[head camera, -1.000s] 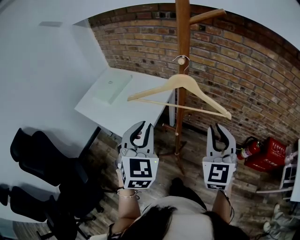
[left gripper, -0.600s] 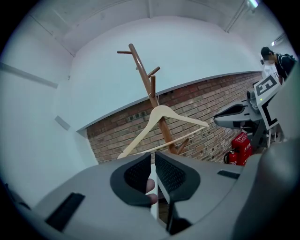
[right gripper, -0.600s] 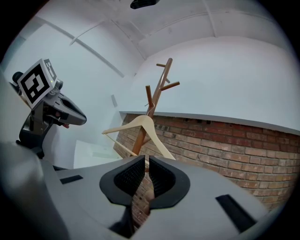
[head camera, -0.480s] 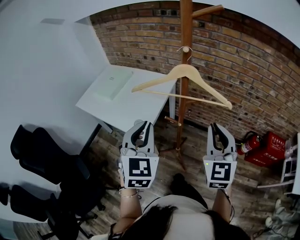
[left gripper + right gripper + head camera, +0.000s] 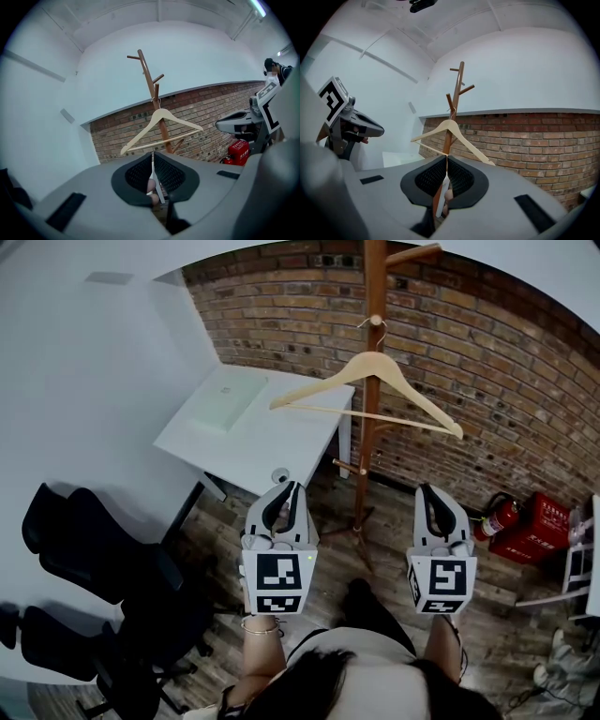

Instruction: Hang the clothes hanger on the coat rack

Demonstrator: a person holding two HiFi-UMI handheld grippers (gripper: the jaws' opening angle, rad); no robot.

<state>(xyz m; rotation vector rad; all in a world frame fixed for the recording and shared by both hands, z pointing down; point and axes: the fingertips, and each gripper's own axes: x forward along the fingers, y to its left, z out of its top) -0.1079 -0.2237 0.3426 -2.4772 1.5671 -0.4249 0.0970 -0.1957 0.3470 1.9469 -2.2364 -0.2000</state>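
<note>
A pale wooden hanger (image 5: pixel 378 362) hangs by its metal hook from a peg of the wooden coat rack (image 5: pixel 373 296), free of both grippers. My left gripper (image 5: pixel 289 487) and right gripper (image 5: pixel 427 489) are held low, side by side and well short of it. Both point level at the rack, their jaws closing, tips together, with nothing between them. The left gripper view has the hanger (image 5: pixel 161 115) and rack (image 5: pixel 149 79) beyond the left gripper's tips (image 5: pixel 152 157). The right gripper view has the hanger (image 5: pixel 450 124) above the right gripper's tips (image 5: pixel 446 159).
A white desk (image 5: pixel 272 442) stands left of the rack against the brick wall (image 5: pixel 487 352). Black office chairs (image 5: pixel 84 559) are at the lower left. A fire extinguisher (image 5: pixel 497 532) and a red box (image 5: pixel 548 540) sit on the wooden floor at the right.
Both grippers' jaws have gone from apart to tips together. The hanger and rack sit higher and farther off in the head view, the grippers having drawn back.
</note>
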